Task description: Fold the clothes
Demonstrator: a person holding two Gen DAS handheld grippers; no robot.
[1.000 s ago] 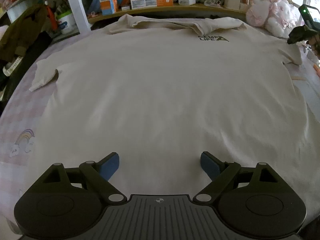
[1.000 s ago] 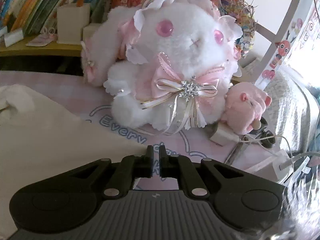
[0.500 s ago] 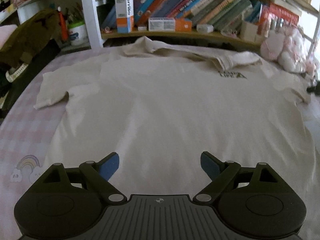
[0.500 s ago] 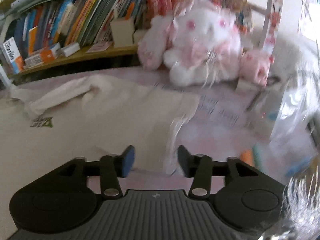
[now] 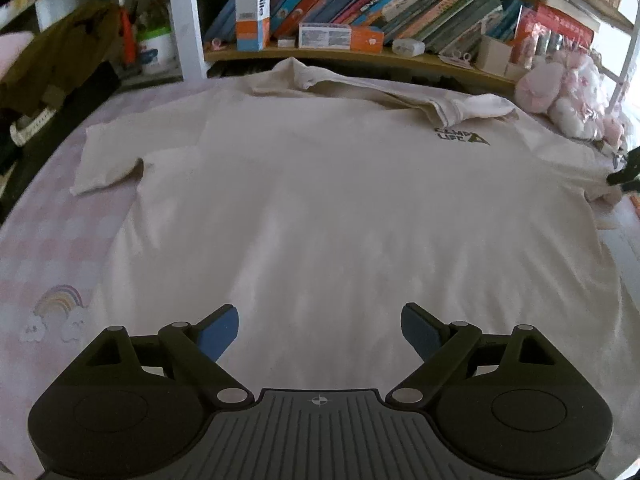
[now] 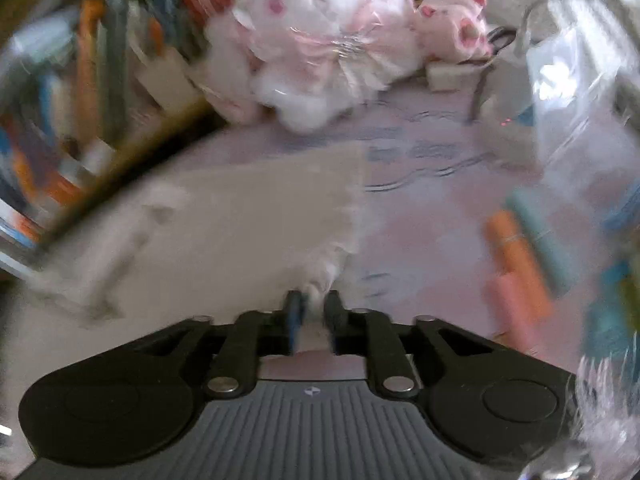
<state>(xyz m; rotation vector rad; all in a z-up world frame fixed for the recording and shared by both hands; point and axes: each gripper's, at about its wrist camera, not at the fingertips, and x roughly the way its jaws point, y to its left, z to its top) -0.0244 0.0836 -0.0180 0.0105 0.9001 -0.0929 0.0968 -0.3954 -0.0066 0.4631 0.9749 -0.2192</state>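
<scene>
Two grippers, left gripper [image 5: 320,330] spread, right gripper [image 6: 314,304] closing, pinching soft cream T-shirt [image 5: 340,208] sleeve.

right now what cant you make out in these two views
- Right wrist view: motion blur smears the books and hides whether the right gripper pinches the t-shirt edge.
- Left wrist view: the left gripper body covers the t-shirt hem.
- Left wrist view: the frame edge cuts off the right gripper.

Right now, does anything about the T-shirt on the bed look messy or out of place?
Yes. The cream T-shirt lies mostly flat, but its collar edge near the bookshelf is bunched and folded over, covering part of the chest logo. The far sleeve looks slightly rumpled.
</scene>
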